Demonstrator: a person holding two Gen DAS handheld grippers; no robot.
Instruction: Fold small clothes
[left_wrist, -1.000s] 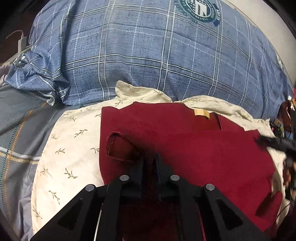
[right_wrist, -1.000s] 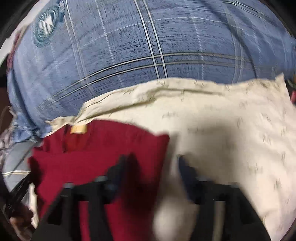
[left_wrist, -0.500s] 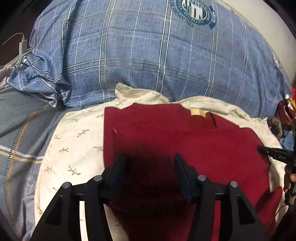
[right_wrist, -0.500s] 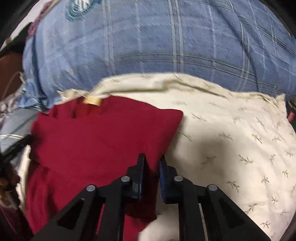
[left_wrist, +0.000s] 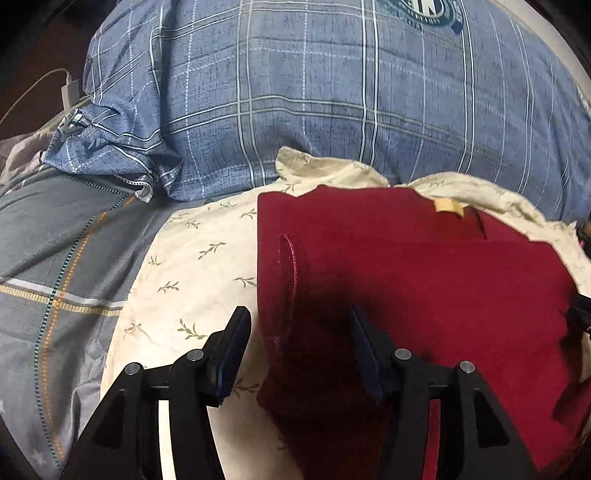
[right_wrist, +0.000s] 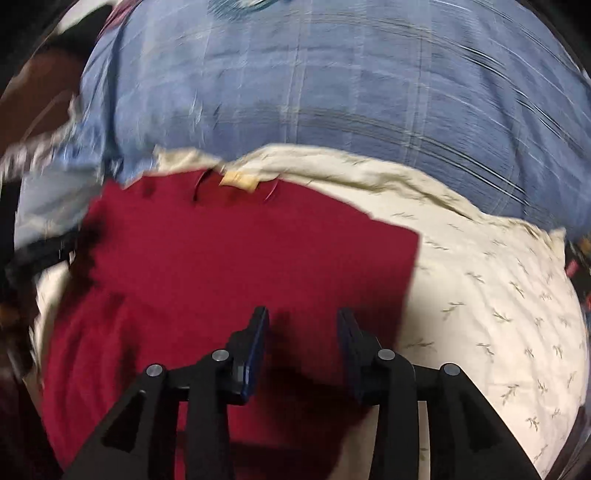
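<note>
- Right now my left gripper (left_wrist: 299, 347) hangs over the left edge of the dark red garment (left_wrist: 406, 280), jaws standing moderately apart with nothing pinched; one finger is over the cream cloth, the other over the red fabric.
- My right gripper (right_wrist: 303, 343) is above the garment's lower right part, and its jaws are opening, with red fabric beneath the gap but neither pad pressing on it.
- I see the garment lying fairly flat on a cream cloth with a small leaf print (left_wrist: 192, 280), its sides turned in so the outline is roughly rectangular.
- A tan label (left_wrist: 447, 205) shows at the neckline, at the far edge of the garment, next to the blue plaid pillow (left_wrist: 332, 103).
- I can make out a folded seam or sleeve edge (left_wrist: 291, 266) forming a raised ridge near the garment's left side.
- The cream cloth sits on a grey blanket with striped lines (left_wrist: 55, 266), which shows to the left.
- A white charger plug with its cable (left_wrist: 70, 90) lies at the far left, just beside the pillow's corner.
- The right wrist view is smeared by motion, so fine detail there is beyond me.
- At the right edge of the left wrist view, a dark shape touches the garment's side; I cannot tell what it is.
</note>
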